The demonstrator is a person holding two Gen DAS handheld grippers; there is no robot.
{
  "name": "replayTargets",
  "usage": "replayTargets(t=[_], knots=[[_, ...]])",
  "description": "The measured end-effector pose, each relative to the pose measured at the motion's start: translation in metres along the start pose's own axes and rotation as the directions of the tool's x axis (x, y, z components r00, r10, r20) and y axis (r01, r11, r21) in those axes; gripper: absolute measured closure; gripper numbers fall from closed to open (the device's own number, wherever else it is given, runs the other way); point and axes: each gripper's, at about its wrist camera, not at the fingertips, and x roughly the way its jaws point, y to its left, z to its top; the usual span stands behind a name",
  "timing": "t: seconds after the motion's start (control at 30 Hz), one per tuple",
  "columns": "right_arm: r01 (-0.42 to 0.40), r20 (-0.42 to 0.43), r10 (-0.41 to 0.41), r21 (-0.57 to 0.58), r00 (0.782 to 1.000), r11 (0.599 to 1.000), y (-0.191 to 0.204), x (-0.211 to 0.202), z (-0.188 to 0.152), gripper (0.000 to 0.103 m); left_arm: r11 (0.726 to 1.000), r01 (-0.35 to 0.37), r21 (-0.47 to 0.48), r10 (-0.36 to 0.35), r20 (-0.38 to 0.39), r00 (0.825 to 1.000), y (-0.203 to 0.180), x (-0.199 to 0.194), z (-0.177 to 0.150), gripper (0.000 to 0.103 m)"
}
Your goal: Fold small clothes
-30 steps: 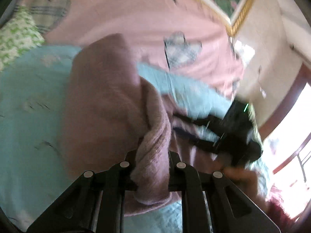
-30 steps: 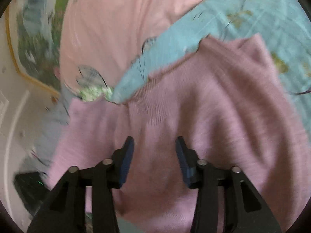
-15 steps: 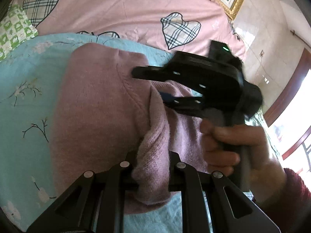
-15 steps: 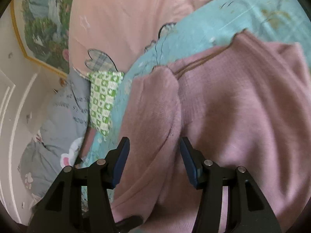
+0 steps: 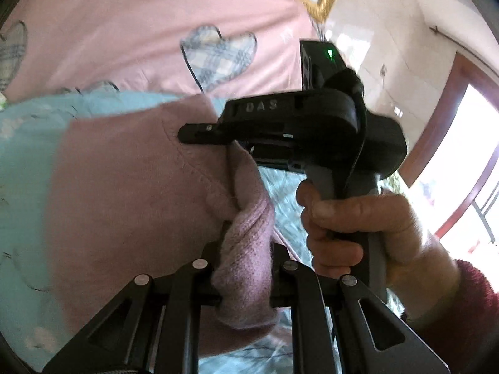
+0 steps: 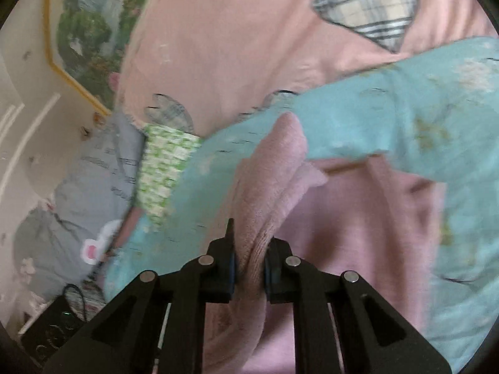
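A mauve knit sweater (image 5: pixel 134 187) lies on a light blue floral quilt (image 5: pixel 28 143). My left gripper (image 5: pixel 246 268) is shut on a bunched ribbed edge of the sweater. In the left wrist view the right gripper (image 5: pixel 224 143), held by a hand in a red sleeve, pinches a fold of the same sweater higher up. In the right wrist view my right gripper (image 6: pixel 249 268) is shut on a raised fold of the sweater (image 6: pixel 358 218), lifting it off the quilt (image 6: pixel 405 118).
A pink blanket with plaid hearts (image 5: pixel 156 25) covers the bed behind the quilt. A green checked cloth (image 6: pixel 162 168) and a grey pillow (image 6: pixel 78 205) lie at the left. A framed picture (image 6: pixel 90 25) hangs on the wall. A window (image 5: pixel 461 162) is at the right.
My right gripper has gone from open above the sweater to shut on a fold of it and lifted it. The left gripper keeps its hold on the ribbed edge.
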Motion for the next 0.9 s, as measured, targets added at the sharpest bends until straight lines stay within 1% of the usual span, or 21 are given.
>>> replayTargets(t=[0.03, 0.1, 0.23, 0.33, 0.37, 0.4, 0.43, 0.47, 0.5, 0.6, 0.63, 0.73, 0.8, 0.9], knots=[[0.027, -0.012, -0.027, 0.017, 1.000, 0.999, -0.015, -0.001, -0.003, 0.088, 1.000, -0.006, 0.009, 0.006, -0.017, 1.000, -0.003, 0.012, -0.003, 0.089], [0.058, -0.021, -0.057, 0.034, 0.998, 0.998, -0.031, 0.001, -0.007, 0.088, 1.000, -0.013, 0.021, 0.014, -0.040, 0.999, -0.005, 0.028, -0.006, 0.089], [0.069, -0.020, -0.068, 0.076, 0.997, 0.995, -0.058, 0.003, -0.011, 0.088, 0.999, -0.028, 0.021, 0.030, -0.094, 0.995, -0.007, 0.058, -0.008, 0.088], [0.073, -0.027, -0.071, 0.088, 0.997, 0.993, -0.067, 0.007, -0.014, 0.088, 1.000, -0.017, 0.014, 0.019, -0.128, 0.992, -0.002, 0.067, -0.012, 0.081], [0.066, -0.028, -0.064, 0.098, 0.998, 0.993, -0.067, 0.008, -0.014, 0.085, 1.000, -0.007, 0.012, 0.009, -0.135, 0.991, -0.002, 0.067, -0.013, 0.075], [0.062, -0.024, -0.060, 0.110, 0.998, 0.992, -0.070, 0.007, -0.014, 0.083, 1.000, 0.012, 0.007, -0.011, -0.143, 0.990, -0.001, 0.064, -0.015, 0.067], [0.075, -0.009, -0.075, 0.120, 0.997, 0.990, -0.072, 0.002, -0.015, 0.082, 1.000, 0.027, 0.007, -0.026, -0.148, 0.989, 0.000, 0.059, -0.016, 0.061], [0.090, 0.003, -0.091, 0.121, 0.996, 0.989, -0.073, -0.003, -0.015, 0.081, 0.999, 0.030, 0.011, -0.028, -0.148, 0.989, -0.001, 0.052, -0.017, 0.049], [0.105, 0.017, -0.108, 0.122, 0.994, 0.987, -0.074, -0.010, -0.016, 0.080, 1.000, 0.025, 0.013, -0.023, -0.143, 0.989, -0.001, 0.044, -0.019, 0.044], [0.146, 0.064, -0.156, 0.139, 0.986, 0.979, -0.073, -0.033, -0.022, 0.080, 0.999, 0.051, -0.018, -0.053, -0.124, 0.991, 0.003, 0.016, -0.026, 0.042], [0.141, 0.080, -0.153, 0.144, 0.985, 0.979, -0.070, -0.041, -0.025, 0.080, 0.998, 0.060, -0.034, -0.063, -0.112, 0.992, 0.006, 0.004, -0.028, 0.041], [0.106, 0.106, -0.119, 0.128, 0.987, 0.986, -0.056, -0.061, -0.036, 0.080, 0.997, 0.043, -0.069, -0.047, -0.065, 0.997, 0.021, -0.031, -0.029, 0.039], [0.085, 0.106, -0.097, 0.118, 0.990, 0.989, -0.046, -0.068, -0.045, 0.080, 0.996, 0.005, -0.093, -0.007, -0.030, 1.000, 0.034, -0.050, -0.027, 0.031], [0.066, 0.080, -0.074, 0.102, 0.994, 0.993, -0.031, -0.065, -0.059, 0.073, 0.985, -0.077, -0.155, 0.079, 0.006, 0.997, 0.068, -0.066, -0.014, 0.022]])
